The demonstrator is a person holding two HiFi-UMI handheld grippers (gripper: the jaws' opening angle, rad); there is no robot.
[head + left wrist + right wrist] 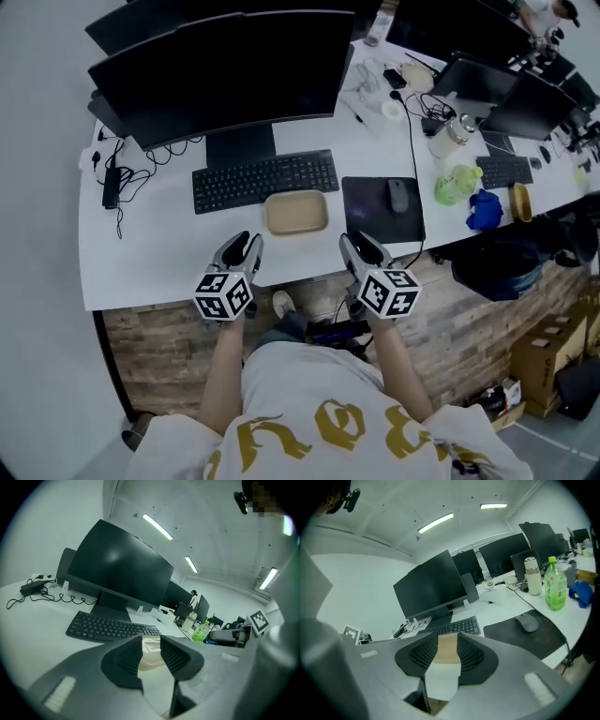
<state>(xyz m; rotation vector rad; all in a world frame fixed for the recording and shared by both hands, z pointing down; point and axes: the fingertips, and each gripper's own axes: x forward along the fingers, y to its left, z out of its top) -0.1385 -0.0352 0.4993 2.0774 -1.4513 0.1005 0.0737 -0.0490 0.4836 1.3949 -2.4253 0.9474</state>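
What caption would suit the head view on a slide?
Left gripper and right gripper, both open, face a tan tray.

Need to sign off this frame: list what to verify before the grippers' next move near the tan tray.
1. Left gripper jaws apart, nothing between them: ok.
2. Right gripper jaws apart, nothing between them: ok.
3. Tray shows between the jaws in both gripper views: ok.
4. Tray empty: ok, going by the head view.
5. Gap between tray and keyboard: cannot tell; their edges lie very close.
6. Mouse out of the right gripper's way, on its pad off to the side: ok.
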